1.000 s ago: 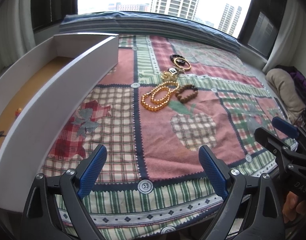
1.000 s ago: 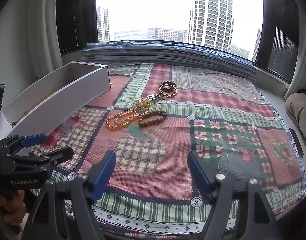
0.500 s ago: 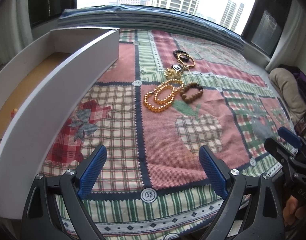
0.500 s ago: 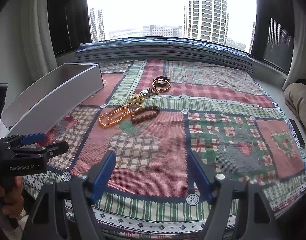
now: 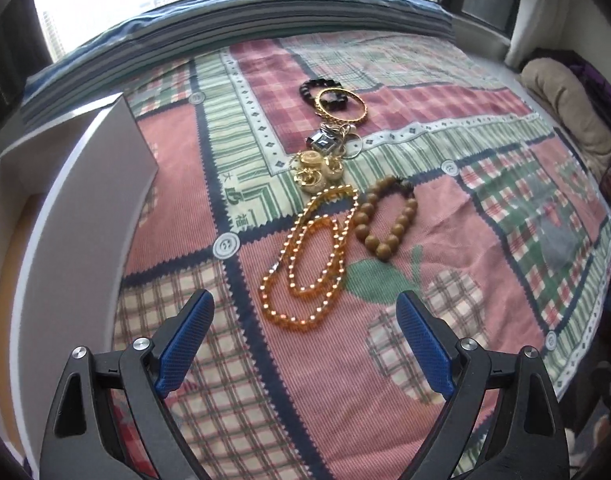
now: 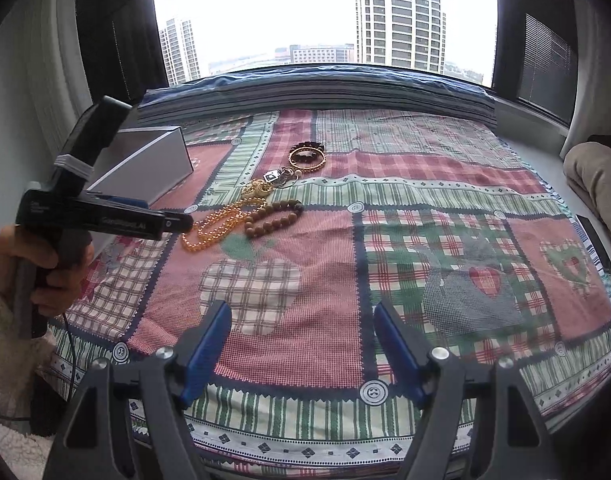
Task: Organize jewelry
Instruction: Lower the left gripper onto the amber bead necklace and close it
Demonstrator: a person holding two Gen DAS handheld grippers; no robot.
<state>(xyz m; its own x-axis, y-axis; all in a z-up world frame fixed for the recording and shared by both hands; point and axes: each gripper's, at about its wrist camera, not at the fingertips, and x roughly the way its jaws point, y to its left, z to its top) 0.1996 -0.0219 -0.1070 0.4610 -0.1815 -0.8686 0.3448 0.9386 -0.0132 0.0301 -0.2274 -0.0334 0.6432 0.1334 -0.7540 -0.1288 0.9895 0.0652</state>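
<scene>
A row of jewelry lies on the patchwork cloth (image 5: 445, 208). Nearest is an amber bead necklace (image 5: 309, 256) (image 6: 217, 224), with a brown wooden bead bracelet (image 5: 385, 216) (image 6: 273, 216) beside it. Behind them lie cream and gold earrings (image 5: 315, 170), a silver pendant with rings (image 5: 333, 140), a gold bangle (image 5: 341, 104) (image 6: 307, 158) and a dark bead bracelet (image 5: 313, 88). My left gripper (image 5: 305, 328) is open, its blue pads just short of the necklace's near end. My right gripper (image 6: 301, 332) hangs open over bare cloth, far from the jewelry.
A white open box (image 5: 65, 208) (image 6: 145, 160) lies along the left edge of the cloth. A hand (image 6: 37, 264) holds the left gripper's handle. Folded blankets (image 6: 317, 88) line the window side. A beige cushion (image 5: 565, 108) sits at the right.
The left gripper has swung right and forward, bringing the necklace from far ahead to just past its tips. The right gripper crept forward slightly. Both stay open.
</scene>
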